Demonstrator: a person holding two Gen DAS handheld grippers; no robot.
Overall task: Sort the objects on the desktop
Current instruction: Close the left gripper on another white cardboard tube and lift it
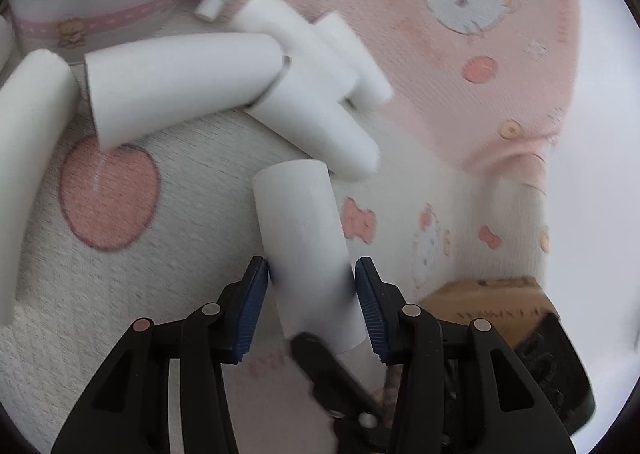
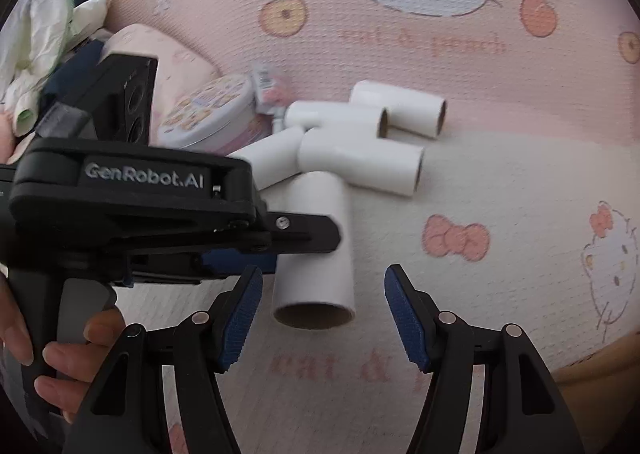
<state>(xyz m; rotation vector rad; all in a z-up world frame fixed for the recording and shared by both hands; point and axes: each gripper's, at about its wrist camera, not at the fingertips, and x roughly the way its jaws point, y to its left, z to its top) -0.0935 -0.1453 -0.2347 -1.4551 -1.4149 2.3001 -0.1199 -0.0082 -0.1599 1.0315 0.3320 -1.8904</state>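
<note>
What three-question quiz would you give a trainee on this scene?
1. True or false: the right tongs grip a tube.
2. What sits between the left tongs? A) white cardboard tube B) small bottle C) folded cloth
3. Short answer: which lidded container sits beside the tube pile?

Key: 1 false, they are open with nothing gripped. 2 A. 3 the patterned tin.
</note>
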